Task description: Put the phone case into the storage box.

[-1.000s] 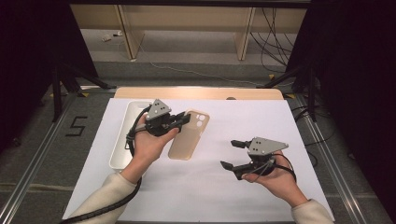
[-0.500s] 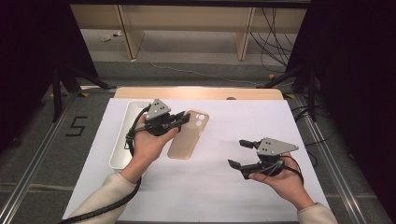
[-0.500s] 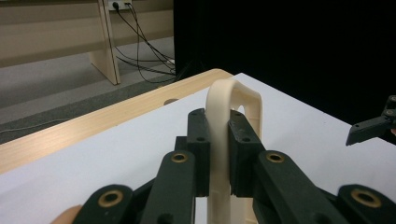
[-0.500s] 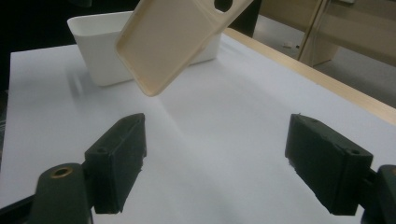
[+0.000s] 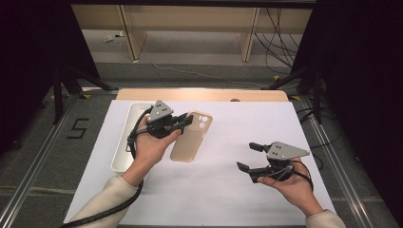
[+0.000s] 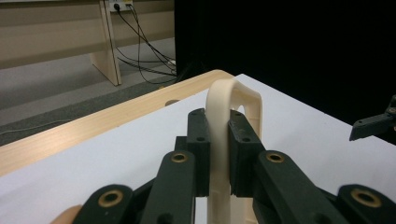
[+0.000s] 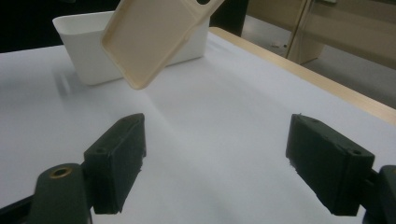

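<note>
The left gripper (image 5: 186,121) pinches the phone case (image 5: 191,137) by one thin wall; the case looks light, bendy, slippery — the right gripper (image 5: 251,156) gapes empty.

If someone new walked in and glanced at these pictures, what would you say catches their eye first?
Most likely the cream phone case, held off the white sheet near the table's middle, its edge clamped between the jaws of the left gripper. Next, the right gripper nearer the right edge, jaws wide apart with nothing between them. A white tray sits behind the left hand, at the sheet's left side.
</note>
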{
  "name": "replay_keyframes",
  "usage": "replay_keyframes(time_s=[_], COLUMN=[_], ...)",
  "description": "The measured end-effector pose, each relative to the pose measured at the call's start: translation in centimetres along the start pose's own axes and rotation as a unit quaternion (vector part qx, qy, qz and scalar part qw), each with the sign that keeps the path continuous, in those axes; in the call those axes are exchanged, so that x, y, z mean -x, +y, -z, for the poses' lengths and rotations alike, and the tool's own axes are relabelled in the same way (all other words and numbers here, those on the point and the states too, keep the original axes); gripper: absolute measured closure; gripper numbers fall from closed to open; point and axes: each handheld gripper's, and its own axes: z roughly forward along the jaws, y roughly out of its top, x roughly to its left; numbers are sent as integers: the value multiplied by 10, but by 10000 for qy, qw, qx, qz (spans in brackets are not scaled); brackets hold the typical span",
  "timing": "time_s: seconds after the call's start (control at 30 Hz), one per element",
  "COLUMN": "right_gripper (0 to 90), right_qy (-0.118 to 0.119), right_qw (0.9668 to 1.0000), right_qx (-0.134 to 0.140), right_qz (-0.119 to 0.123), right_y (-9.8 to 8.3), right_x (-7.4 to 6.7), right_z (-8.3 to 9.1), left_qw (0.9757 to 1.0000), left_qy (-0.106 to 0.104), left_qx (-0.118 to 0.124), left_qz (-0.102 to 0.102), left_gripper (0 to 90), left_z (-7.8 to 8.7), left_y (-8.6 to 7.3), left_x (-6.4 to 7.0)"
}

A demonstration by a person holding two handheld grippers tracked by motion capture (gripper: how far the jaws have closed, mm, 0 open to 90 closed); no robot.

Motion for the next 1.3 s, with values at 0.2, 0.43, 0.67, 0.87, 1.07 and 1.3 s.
replay_keyframes(time_s=[0.2, 0.43, 0.67, 0.87, 1.07, 1.3], right_gripper=[212, 211, 212, 212, 211, 212], right_qy=[-79, -144, -173, -198, -248, -260], right_qw=[10000, 9999, 9998, 9997, 9996, 9996], right_qx=[12, 35, 31, 23, 26, 30], right_qz=[-41, -71, -85, -103, -126, -132], right_y=[-3, -4, -5, -6, -7, -8], right_x=[1, 2, 3, 3, 3, 4], right_z=[3, 5, 6, 7, 8, 9], left_qw=[10000, 9999, 9999, 9997, 9995, 9992], left_qy=[40, 67, 99, 125, 108, 101], left_qx=[29, 27, 48, 85, 154, 217], left_qz=[-37, -77, -106, -178, -240, -308], left_gripper=[811, 811, 811, 811, 811, 811], left_z=[2, 3, 5, 7, 10, 14], left_y=[1, 1, 3, 5, 6, 8], left_x=[-1, -1, -2, -4, -7, -10])
